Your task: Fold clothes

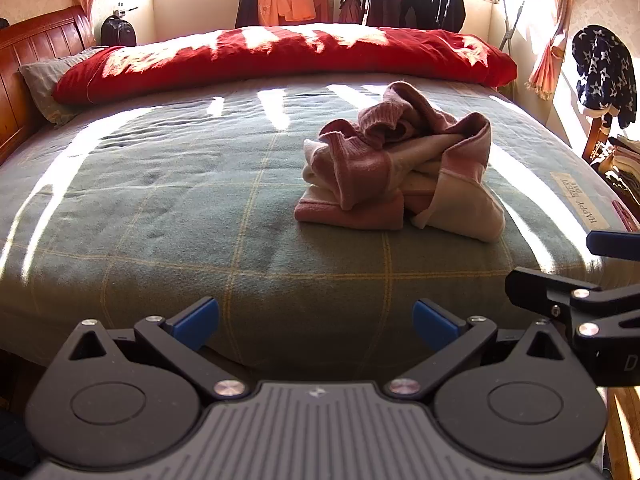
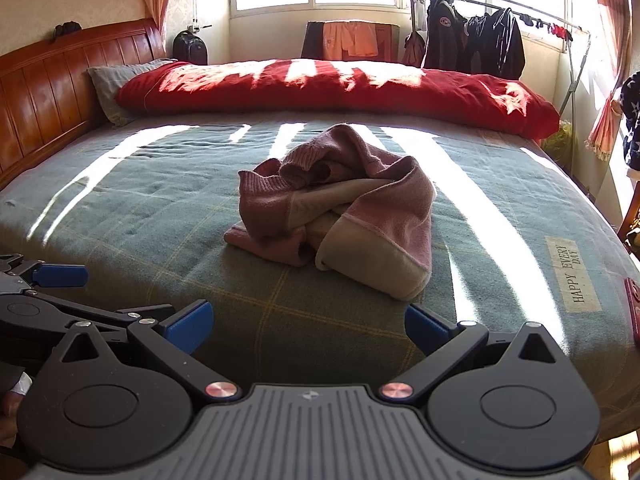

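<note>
Fleecy pink-cream garment (image 1: 396, 160) crumpled on woven plaid blanket (image 1: 180, 208); tongs clear.

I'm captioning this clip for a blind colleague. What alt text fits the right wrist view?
A crumpled pink sweater lies in a heap on a green checked bed cover, untouched. The right tool is open near the bed's edge, with the left tool beside it. A red quilt lies behind.

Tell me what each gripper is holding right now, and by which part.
Nothing is held. The left gripper and right gripper are both open and empty, short of the crumpled pink sweater on the bed.
</note>
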### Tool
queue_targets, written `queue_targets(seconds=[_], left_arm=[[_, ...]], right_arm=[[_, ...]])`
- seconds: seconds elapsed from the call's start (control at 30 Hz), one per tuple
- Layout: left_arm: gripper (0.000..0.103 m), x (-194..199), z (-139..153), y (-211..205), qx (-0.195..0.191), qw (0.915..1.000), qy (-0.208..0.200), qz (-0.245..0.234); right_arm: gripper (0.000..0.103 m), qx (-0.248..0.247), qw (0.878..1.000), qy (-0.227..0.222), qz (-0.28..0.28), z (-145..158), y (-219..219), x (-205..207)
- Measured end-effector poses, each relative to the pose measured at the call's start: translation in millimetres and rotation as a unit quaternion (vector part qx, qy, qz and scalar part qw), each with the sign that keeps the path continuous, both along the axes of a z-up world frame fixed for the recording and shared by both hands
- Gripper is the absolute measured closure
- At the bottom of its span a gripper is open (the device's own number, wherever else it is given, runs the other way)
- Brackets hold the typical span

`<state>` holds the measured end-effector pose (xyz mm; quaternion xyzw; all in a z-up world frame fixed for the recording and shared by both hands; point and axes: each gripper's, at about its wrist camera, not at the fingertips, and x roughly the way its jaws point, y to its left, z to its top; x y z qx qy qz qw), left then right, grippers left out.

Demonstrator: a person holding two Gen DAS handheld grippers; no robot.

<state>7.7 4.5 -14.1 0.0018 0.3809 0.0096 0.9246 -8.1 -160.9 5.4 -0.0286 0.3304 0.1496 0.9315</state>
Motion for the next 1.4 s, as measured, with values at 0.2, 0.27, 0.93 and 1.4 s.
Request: queue_targets(seconds=[0.2,0.27,0.93,1.4], left_arm=[[0.000,2.1,-1.3,1.5,-0.007,1.0000,0.001,-0.001],[0.000,3.3,-1.9,2.0,-0.009,1.0000,0.002,-0.001],[0.000,93.6,-13.4,4.3,-0.006,0.9989,0.046,-0.004],[0.000,196.2,-43.1,-13.0,-0.013,0.9958,0.085,-0.032]], right_arm=[[0.000,0.004,1.000,0.001,0.000,-1.7,-1.8,3.8],[0.000,0.006,1.000,0.001,-0.001,-2.4,-3.6,6.7],[0.000,0.013,0.999,0.036,-0.033,-22.1,-27.1,84.0],[0.000,0.019,0.997,0.053,-0.045,-34.2,-38.7,193.1]])
